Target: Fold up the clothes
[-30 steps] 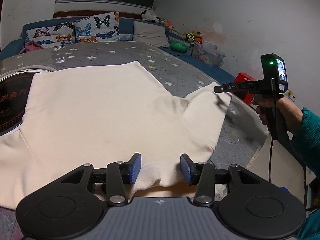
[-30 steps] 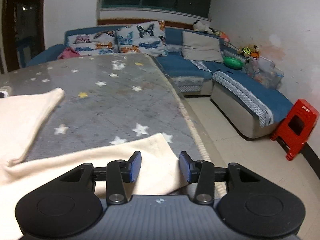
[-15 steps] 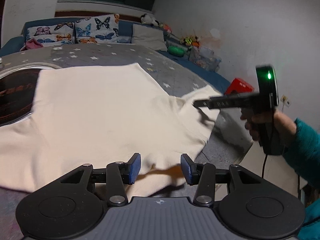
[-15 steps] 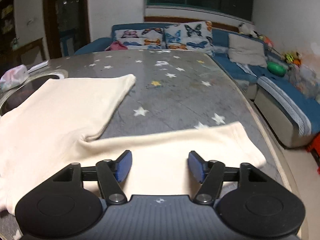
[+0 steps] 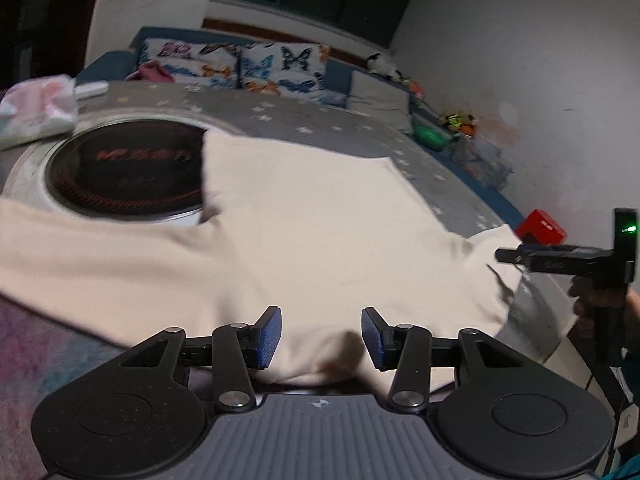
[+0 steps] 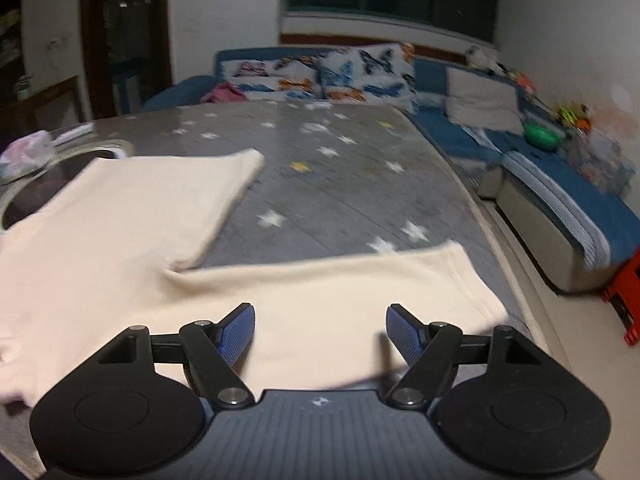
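Note:
A cream long-sleeved top (image 5: 320,232) lies spread flat on the grey star-patterned table (image 5: 280,116). My left gripper (image 5: 321,338) is open, just above the top's near edge at the neckline. My right gripper (image 6: 320,334) is open wide, above the right sleeve (image 6: 340,300) near its cuff. The top's body (image 6: 132,208) shows at the left in the right wrist view. From the left wrist view the right gripper (image 5: 508,257) shows side-on at the sleeve's end.
A round black hotplate (image 5: 124,168) is set in the table under the top's left side. A pink-and-white bag (image 5: 38,110) sits at the far left. A blue sofa (image 6: 560,184) and a red stool (image 6: 624,304) stand to the right.
Both views have swung left and drawn back a little. The right gripper's jaws have opened wider over the sleeve. The left gripper stays open at the neckline.

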The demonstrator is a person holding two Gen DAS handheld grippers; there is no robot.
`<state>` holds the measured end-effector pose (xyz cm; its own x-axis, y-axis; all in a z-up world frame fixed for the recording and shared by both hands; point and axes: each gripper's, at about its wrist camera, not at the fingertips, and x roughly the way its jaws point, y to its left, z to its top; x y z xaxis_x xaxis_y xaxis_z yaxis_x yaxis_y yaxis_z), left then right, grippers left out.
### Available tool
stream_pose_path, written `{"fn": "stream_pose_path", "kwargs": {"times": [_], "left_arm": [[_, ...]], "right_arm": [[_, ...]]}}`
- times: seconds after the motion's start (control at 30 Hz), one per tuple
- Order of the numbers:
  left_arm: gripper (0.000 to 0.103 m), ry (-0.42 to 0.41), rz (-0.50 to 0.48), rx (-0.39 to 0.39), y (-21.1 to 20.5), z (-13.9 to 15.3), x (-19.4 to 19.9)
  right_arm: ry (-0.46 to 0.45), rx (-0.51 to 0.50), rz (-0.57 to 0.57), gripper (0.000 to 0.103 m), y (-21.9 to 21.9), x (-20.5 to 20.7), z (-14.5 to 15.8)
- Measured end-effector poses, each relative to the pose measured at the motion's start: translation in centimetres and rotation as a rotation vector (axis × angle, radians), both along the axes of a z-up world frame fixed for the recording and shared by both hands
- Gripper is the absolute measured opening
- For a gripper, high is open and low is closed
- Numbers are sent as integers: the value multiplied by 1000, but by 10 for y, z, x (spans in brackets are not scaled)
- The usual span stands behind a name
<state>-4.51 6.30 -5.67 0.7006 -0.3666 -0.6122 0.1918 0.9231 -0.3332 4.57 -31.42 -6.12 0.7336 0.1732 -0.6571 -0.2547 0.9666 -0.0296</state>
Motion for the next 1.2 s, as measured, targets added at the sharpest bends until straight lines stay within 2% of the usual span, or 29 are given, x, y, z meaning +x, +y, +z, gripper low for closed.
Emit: {"fn": "stream_pose_path", "kwargs": {"times": [0.2, 0.33, 0.47, 0.63, 0.73, 0.9, 1.07, 1.2], "left_arm": [[47, -1, 3, -13, 8, -3, -7], [48, -1, 3, -9, 6, -3, -7], [48, 0, 2, -14, 7, -3, -8], [48, 4, 0, -10, 7, -2, -7], [48, 6, -2, -6, 6, -1, -7], [49, 7, -7, -1, 5, 0, -5], [49, 13, -12, 13, 3, 2, -4], [49, 9, -19, 30, -2, 8, -2]], "right_arm": [[-43, 12, 146, 73, 42, -6, 15], [-36, 10, 251, 64, 72, -4, 12], [-10, 23, 287, 62, 87, 1, 2], [2, 56, 238, 61, 74, 10, -7], [-11, 80, 182, 62, 55, 9, -2], [-18, 66, 70, 62, 19, 12, 0], [9, 33, -63, 62, -15, 22, -14], [6, 17, -112, 62, -31, 22, -17]]}}
